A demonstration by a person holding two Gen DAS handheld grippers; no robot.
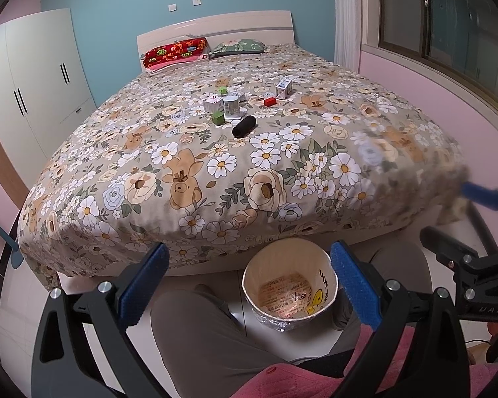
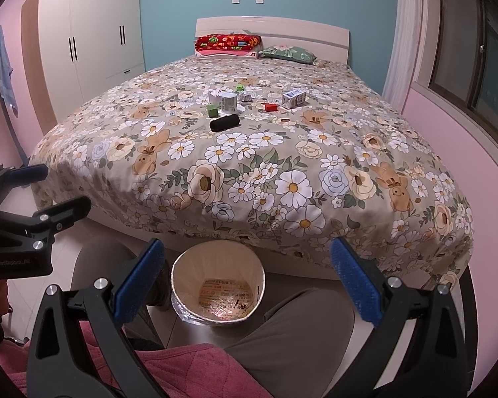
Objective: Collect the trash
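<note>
Both grippers empty w/ jaws spread wide: left gripper [image 1: 249, 285], right gripper [image 2: 247, 282]. Trash bin [image 2: 217, 293] sits on floor btwn person's knees, just below/between the fingertips. Trash, incl. black roll [image 2: 224, 122], can [image 2: 229, 102] & small cartons [image 2: 293, 98], lies mid-bed [image 2: 282, 179], well apart from the fingers.

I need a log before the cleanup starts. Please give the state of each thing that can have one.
left gripper: open, holds nothing
right gripper: open, holds nothing
bin: upright on the floor, lined, no loose trash seen inside
black roll: lying on its side on the bed
tin can: upright
wardrobe: doors shut
</note>
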